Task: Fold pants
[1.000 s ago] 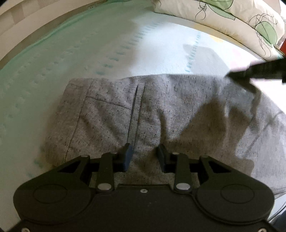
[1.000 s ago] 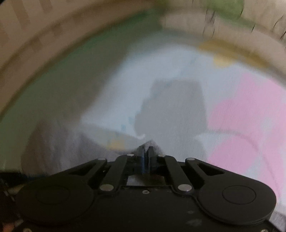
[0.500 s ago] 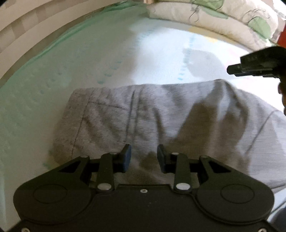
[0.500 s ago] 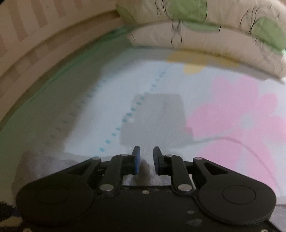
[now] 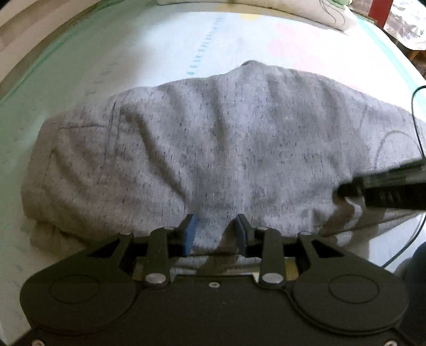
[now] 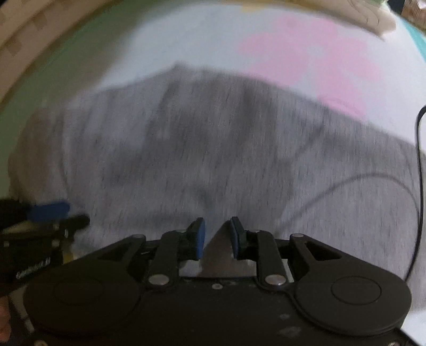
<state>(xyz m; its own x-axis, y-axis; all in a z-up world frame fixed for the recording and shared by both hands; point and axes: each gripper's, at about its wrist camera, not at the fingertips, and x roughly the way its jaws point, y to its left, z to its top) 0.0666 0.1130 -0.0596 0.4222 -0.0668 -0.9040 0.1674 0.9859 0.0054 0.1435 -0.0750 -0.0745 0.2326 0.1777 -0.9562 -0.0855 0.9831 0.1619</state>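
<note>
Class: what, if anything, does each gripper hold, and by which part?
Nothing: left gripper and right gripper stand open over the pants, the right's jaws opening.

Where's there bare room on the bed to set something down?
Bare sheet lies beyond the gray pants, up to the pillow, and along the green edge at left. The near side is crowded: pants, both grippers, and a black cable at right.

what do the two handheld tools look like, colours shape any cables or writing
Both match: the left tool and right tool have matte black bodies with two round housings, silver pivot rivets on black linkage arms, and blue pads lining the fingers. A thin black cable trails at the right. The left tool's side bears white lettering, too blurred to read.
</note>
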